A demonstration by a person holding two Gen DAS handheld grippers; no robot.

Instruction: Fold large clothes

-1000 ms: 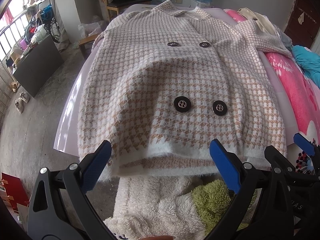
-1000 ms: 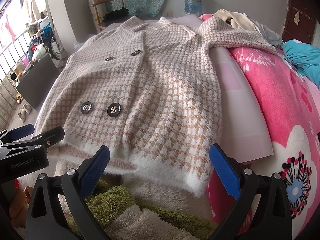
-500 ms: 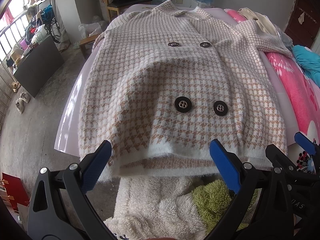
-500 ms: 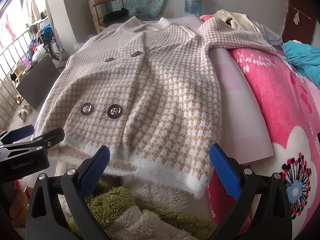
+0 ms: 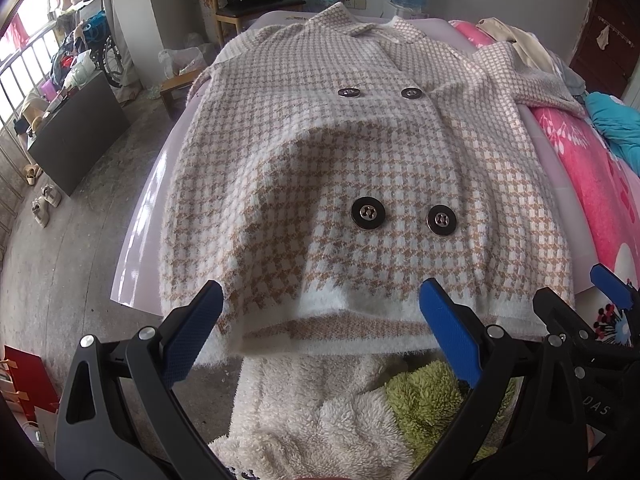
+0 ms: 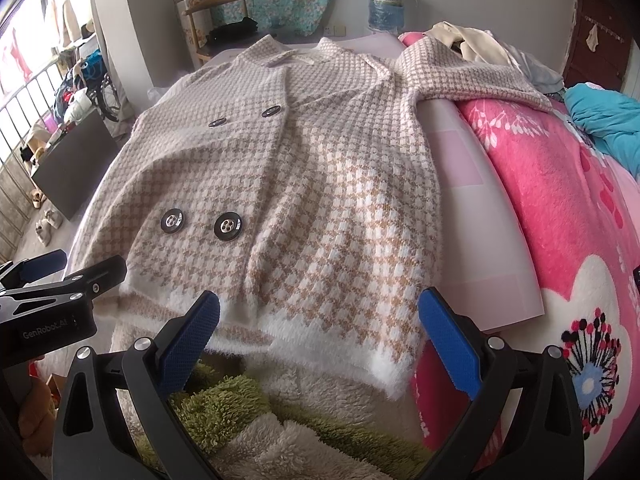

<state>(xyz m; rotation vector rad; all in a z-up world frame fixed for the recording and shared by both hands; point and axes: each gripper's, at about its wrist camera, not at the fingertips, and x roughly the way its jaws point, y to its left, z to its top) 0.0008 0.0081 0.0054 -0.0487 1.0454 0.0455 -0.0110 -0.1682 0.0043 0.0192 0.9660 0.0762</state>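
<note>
A beige and white houndstooth coat with dark buttons lies front up on a pale pink board, collar far, fuzzy white hem near. One sleeve stretches right over the pink blanket. My left gripper is open just before the hem's left half, nothing between its blue pads. My right gripper is open at the hem's right half, also empty. Each gripper shows at the edge of the other's view.
A fluffy cream and green blanket hangs below the hem. A pink flowered blanket covers the bed on the right, with a teal cloth and piled clothes behind. Left is bare floor, a dark box, shoes and a wooden chair.
Both grippers have crept slightly closer to the hem; the coat lies as before.
</note>
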